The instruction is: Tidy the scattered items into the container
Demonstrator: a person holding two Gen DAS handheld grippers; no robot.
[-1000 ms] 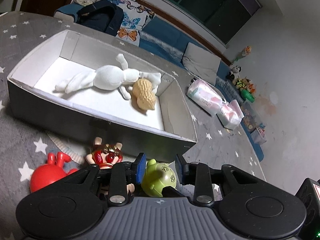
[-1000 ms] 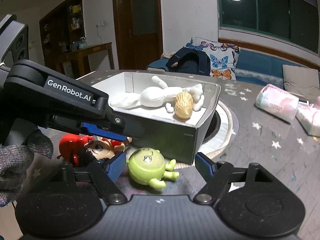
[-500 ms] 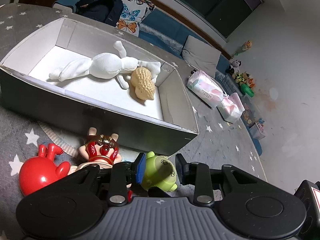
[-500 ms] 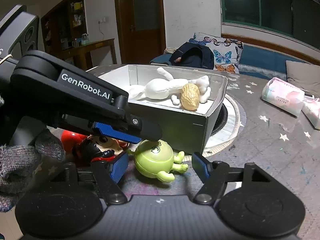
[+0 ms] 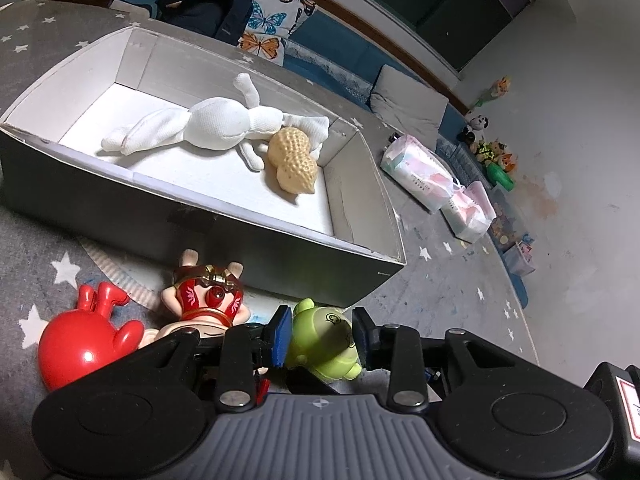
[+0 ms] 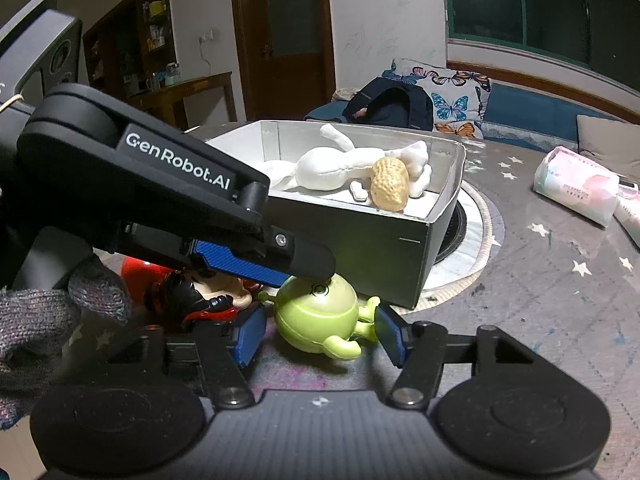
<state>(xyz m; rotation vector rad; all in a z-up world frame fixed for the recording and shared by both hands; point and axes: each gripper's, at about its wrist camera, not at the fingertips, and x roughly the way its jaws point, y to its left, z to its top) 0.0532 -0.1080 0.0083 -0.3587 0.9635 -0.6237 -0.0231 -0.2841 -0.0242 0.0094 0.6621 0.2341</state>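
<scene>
A grey box point(image 5: 280, 256) with a white inside holds a white plush rabbit point(image 5: 208, 124) and a peanut toy point(image 5: 294, 164); the box also shows in the right wrist view point(image 6: 360, 248). A green round toy point(image 5: 324, 340) lies on the table in front of the box, between the fingers of my left gripper point(image 5: 320, 334), whose pads touch its sides. My right gripper point(image 6: 320, 334) is open around the same green toy point(image 6: 320, 316) from the other side, with gaps at both pads. A red-masked figure point(image 5: 208, 300) and a red round toy point(image 5: 84, 344) lie to the left.
The table has a grey star-print cloth point(image 5: 460, 292) and a round mat point(image 6: 476, 220) under the box. Two pink tissue packs point(image 5: 420, 172) lie to the right of the box. A sofa with butterfly cushions point(image 5: 264, 20) and a dark backpack point(image 5: 204, 4) stands behind.
My left gripper has moved forward and down over the green toy and its fingers now hug it. My right gripper has come closer to the toy and stays open.
</scene>
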